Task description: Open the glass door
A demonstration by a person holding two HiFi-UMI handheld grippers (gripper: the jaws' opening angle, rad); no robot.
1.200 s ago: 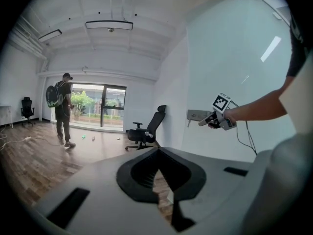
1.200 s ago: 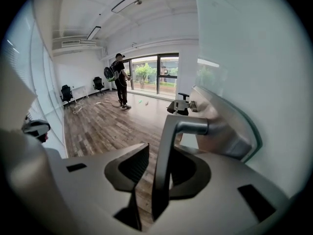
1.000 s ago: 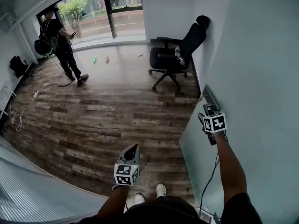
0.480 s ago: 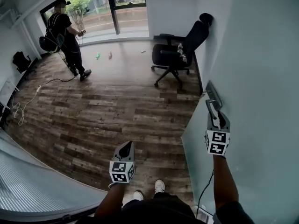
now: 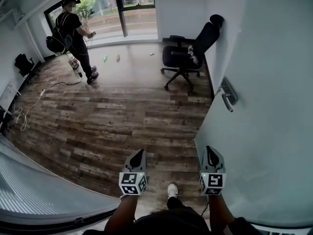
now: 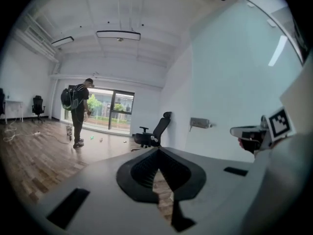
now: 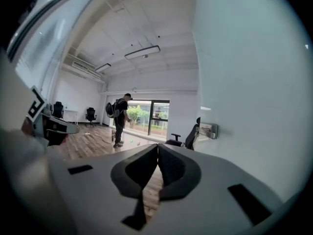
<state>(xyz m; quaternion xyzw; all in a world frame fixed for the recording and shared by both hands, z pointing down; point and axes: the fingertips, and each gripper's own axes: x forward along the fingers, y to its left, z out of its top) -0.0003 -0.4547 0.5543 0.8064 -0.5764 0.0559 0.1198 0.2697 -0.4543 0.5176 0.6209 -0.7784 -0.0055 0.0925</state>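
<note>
While the pale frosted glass door [image 5: 259, 151] stands swung open at the right, its grey metal lever handle [image 5: 228, 96] is seen well apart from the right gripper [image 5: 210, 151], whose jaws have just been closed together with nothing between them. The left gripper [image 5: 140, 153] is held equally tight and empty.

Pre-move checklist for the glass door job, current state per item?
1. Right tongs off the door handle: ok. They have just been closing and are shut with nothing between them.
2. Left tongs empty: ok, shut.
3. Glass door swung open: ok, apparently.
4. Person far from both tongs: ok.
5. Office chair outside any further door swing: cannot tell.
</note>
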